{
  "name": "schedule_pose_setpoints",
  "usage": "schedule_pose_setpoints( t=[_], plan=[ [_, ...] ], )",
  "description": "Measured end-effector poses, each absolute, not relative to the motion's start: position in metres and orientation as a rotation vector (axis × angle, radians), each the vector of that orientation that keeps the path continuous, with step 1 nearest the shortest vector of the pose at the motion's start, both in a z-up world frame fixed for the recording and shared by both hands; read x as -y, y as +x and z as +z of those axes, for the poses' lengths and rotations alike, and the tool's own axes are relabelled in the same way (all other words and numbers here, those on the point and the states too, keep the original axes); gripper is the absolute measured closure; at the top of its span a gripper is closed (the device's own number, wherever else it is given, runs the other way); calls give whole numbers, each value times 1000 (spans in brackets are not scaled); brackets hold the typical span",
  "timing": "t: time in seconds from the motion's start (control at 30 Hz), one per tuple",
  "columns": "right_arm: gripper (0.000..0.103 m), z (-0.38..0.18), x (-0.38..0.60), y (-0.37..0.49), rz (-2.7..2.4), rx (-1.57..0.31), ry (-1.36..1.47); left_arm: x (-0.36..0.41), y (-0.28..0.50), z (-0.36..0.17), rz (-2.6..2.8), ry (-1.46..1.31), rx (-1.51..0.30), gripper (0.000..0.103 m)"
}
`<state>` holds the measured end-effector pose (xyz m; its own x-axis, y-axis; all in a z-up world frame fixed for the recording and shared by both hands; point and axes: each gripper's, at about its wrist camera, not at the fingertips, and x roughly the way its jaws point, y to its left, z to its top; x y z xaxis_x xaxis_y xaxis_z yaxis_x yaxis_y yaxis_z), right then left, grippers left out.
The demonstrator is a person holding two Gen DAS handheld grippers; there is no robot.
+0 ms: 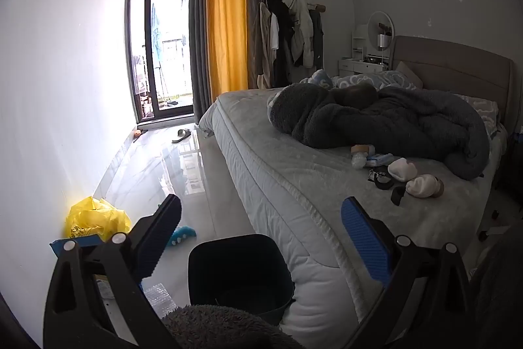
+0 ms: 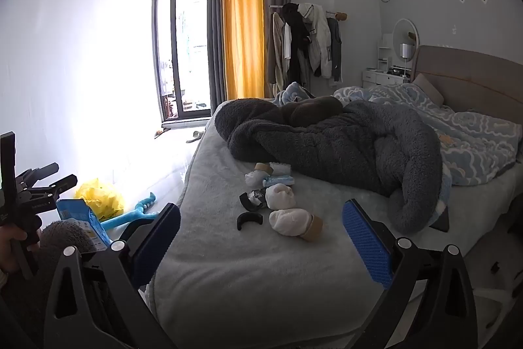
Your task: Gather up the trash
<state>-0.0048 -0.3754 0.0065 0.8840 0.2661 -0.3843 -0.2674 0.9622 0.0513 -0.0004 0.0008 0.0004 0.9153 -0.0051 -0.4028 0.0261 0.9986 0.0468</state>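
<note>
Trash lies on the grey bed [image 2: 228,267]: a white crumpled wad with a cardboard tube [image 2: 294,223], a second white wad [image 2: 280,196], a black curved strip [image 2: 249,219], a foil wrapper [image 2: 256,197], a blue packet [image 2: 278,180] and a small clear bag [image 2: 253,179]. The same pile [image 1: 405,175] shows in the left wrist view. A dark bin [image 1: 240,273] stands on the floor against the bed's corner. My left gripper [image 1: 261,237] hangs open above the bin, nothing between its fingers. My right gripper [image 2: 261,237] is open over the bed, short of the trash.
A yellow plastic bag [image 1: 96,218], a blue box [image 2: 83,221] and a teal plastic piece [image 2: 130,216] lie on the glossy floor by the left wall. A dark fleece blanket [image 2: 327,146] is heaped on the bed. A slipper [image 1: 181,134] lies near the balcony door.
</note>
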Motion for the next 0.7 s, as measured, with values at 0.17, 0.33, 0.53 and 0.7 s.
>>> schedule_pose_setpoints(
  t=[0.17,0.33,0.53,0.7],
  plan=[
    [3,7,375,-5,278,-400,-4,0,1,0,-17,50,-415,3],
    [3,7,375,-5,277,-400,-5,-1,1,0,-16,49,-415,3],
    [3,6,376,-5,277,-401,-5,-1,1,0,-17,49,-416,3],
    [3,6,376,-4,277,-401,-6,-1,2,0,-17,49,-416,3]
  ],
)
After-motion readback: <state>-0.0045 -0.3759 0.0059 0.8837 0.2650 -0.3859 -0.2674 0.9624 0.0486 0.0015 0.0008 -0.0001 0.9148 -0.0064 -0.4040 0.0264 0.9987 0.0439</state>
